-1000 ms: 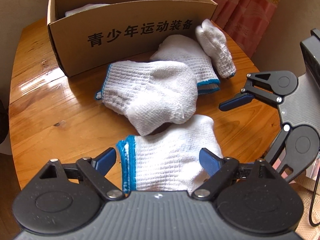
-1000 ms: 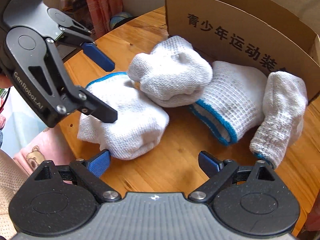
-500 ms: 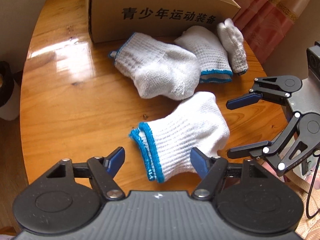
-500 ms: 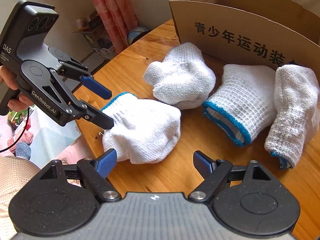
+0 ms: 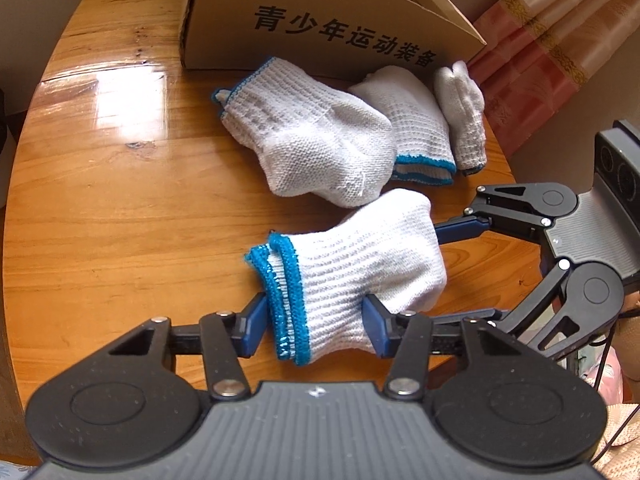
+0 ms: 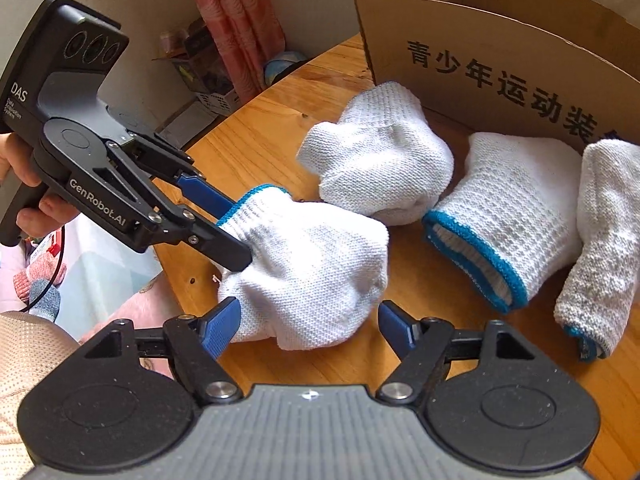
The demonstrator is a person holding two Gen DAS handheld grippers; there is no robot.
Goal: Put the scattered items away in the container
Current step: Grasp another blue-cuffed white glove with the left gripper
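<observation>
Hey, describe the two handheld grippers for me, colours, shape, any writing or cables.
Both match. Each has a black linkage frame with round pivot discs, silver rivets, a ribbed grey body and two blue finger pads. The left gripper shows white lettering, GenRobot.AI on its linkage and DAS on a dark block with three round lenses; a thin black cable hangs below it. The right gripper looks the same, lettering not visible.

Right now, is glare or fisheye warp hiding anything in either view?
Left wrist view: window glare on the table, clear of the gloves; edges bend, the box bows. Right wrist view: no glare, the nearest glove sharp; the rim curves and the box runs off frame.
</observation>
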